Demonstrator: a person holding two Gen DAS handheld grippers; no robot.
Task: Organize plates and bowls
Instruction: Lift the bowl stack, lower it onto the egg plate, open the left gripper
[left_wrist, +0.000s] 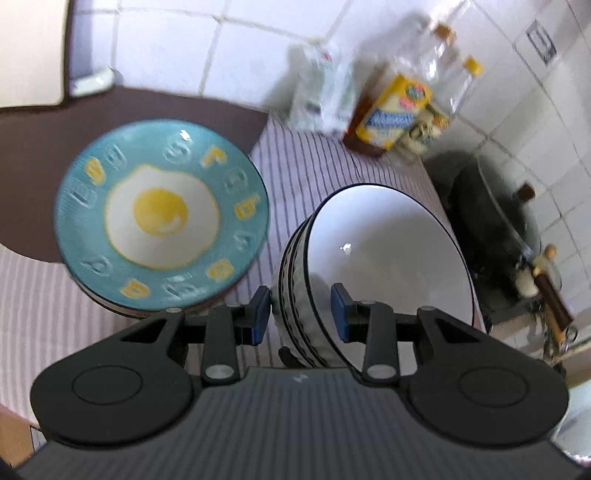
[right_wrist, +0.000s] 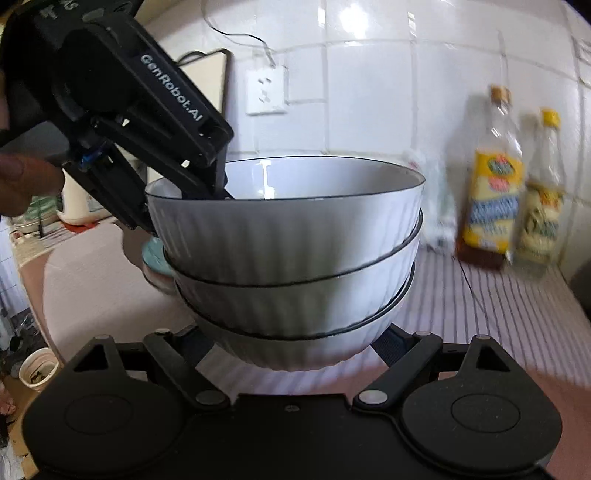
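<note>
White "GenRobot.AI" lettering marks the left gripper, whose jaws straddle the rim of the stacked white bowls, which are empty, at 9 o'clock. The right gripper has its jaws spread around the stack's base. A teal egg-print plate on the striped table sits at 9 o'clock of the bowls; the yellow-labelled bottles at 3 o'clock are too blurred to read.

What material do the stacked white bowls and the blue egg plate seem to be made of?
The stacked white bowls look like glazed ceramic: glossy white surface with a sharp light reflection inside, ribbed outer walls and thin dark rims. The blue egg plate also looks like glazed ceramic, with shiny raised letters around a printed fried egg, though melamine cannot be excluded.
</note>
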